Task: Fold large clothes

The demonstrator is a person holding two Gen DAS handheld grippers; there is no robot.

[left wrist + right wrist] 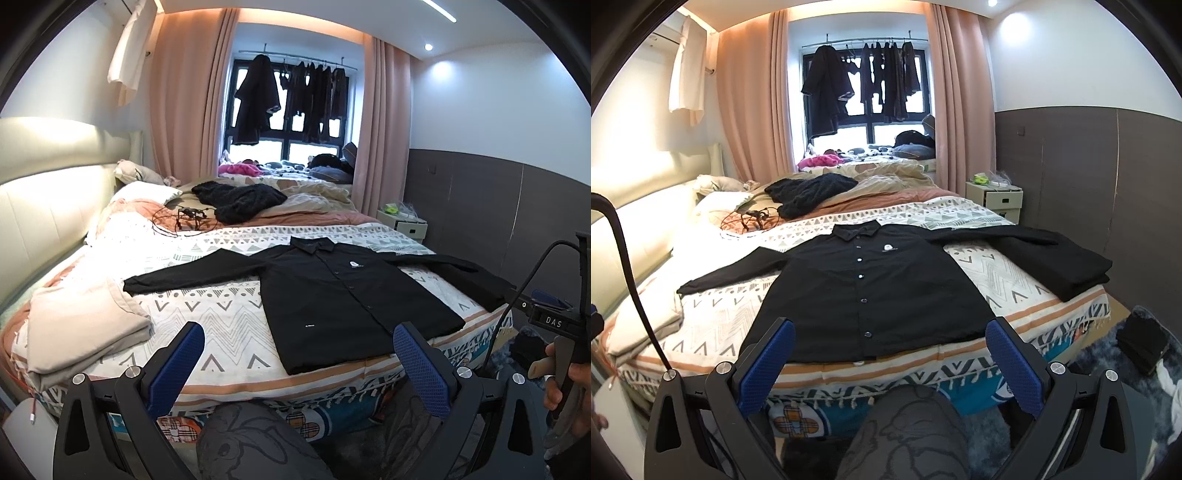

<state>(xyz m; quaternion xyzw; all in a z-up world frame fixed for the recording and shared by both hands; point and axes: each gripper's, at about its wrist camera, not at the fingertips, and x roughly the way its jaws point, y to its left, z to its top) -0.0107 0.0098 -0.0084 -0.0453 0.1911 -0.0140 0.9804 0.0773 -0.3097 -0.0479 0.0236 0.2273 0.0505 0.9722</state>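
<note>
While held back from the near edge of the bed [923, 356], both empty, fingers spread wide apart: left gripper [299, 363] and right gripper [890, 356]. Ahead of both and just past that fringed edge, spread flat and front-up on the patterned cover: black button-up shirt [864, 291], collar at the far end, hem nearest the blue pads. Out to either side, long sleeves, the right one reaching the bed's right edge and lying over a folded dark garment [1082, 269] there. Left of the left gripper, near the bed's corner, a folded beige cloth [81, 328], apart from the left cuff. Bare cover between sleeves and hem on both sides. Farther ahead, a black knit heap [240, 201] and tangled cables [181, 219], well beyond the collar. Below the grippers, a person's knees.
</note>
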